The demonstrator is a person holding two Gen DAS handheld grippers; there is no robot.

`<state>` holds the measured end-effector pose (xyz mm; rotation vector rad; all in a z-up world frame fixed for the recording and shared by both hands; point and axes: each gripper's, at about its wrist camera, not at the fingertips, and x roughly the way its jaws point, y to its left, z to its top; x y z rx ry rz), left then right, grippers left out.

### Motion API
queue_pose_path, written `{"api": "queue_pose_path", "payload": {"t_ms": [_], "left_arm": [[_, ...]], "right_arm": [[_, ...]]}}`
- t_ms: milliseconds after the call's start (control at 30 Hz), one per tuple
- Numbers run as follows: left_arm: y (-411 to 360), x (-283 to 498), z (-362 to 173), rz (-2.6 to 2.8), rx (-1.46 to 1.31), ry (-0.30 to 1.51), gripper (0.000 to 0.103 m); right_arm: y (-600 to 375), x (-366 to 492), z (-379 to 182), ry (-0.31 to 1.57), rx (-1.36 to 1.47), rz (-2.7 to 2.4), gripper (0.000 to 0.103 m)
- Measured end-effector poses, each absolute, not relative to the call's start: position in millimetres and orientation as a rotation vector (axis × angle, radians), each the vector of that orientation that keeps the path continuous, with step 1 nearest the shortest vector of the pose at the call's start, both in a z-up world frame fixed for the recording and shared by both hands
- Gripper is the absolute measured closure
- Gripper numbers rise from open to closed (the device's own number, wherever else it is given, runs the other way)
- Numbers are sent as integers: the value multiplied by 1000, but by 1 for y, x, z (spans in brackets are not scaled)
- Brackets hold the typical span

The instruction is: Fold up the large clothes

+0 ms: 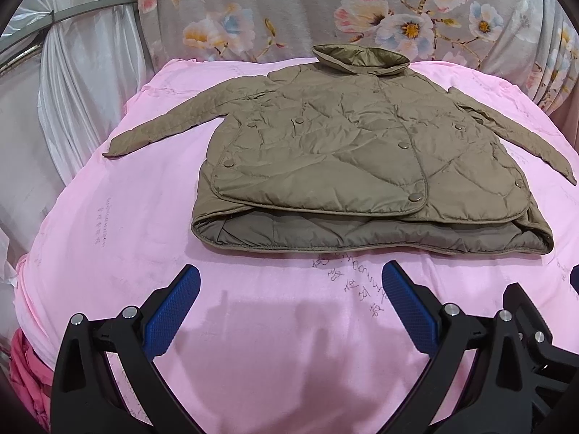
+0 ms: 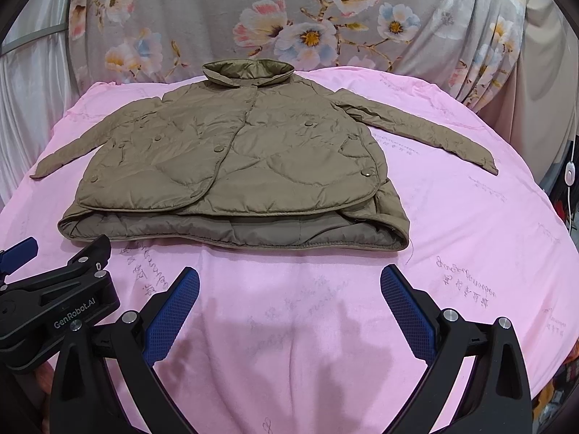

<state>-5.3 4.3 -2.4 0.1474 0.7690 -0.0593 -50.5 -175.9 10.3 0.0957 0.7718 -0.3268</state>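
Note:
An olive quilted jacket (image 1: 347, 152) (image 2: 231, 166) lies face up on the pink sheet (image 1: 253, 343) (image 2: 470, 217), snapped shut, collar at the far end, hem toward me. Both sleeves spread outward: the left sleeve (image 1: 163, 126) (image 2: 72, 152) and the right sleeve (image 1: 517, 133) (image 2: 427, 130). My left gripper (image 1: 289, 282) hovers open before the hem's middle, nothing between its blue pads. My right gripper (image 2: 289, 282) is also open and empty, just short of the hem. The left gripper's body (image 2: 54, 296) shows at the lower left of the right wrist view.
A grey floral cloth (image 1: 325, 11) (image 2: 289, 18) hangs behind the bed. White curtains (image 1: 72, 90) stand to the left. A crumpled pink-red garment (image 1: 25, 372) sits low at the left edge. A white cord with a switch (image 2: 569, 175) hangs at the right.

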Motion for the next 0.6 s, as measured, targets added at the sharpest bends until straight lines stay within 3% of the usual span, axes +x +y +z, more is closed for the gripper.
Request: {"api": "queue_pose_path", "payload": {"t_ms": [600], "left_arm": [[2,-11,6,-55,144,754,5]], "right_arm": [[-174,-55,17,758,107,-326,5]]}}
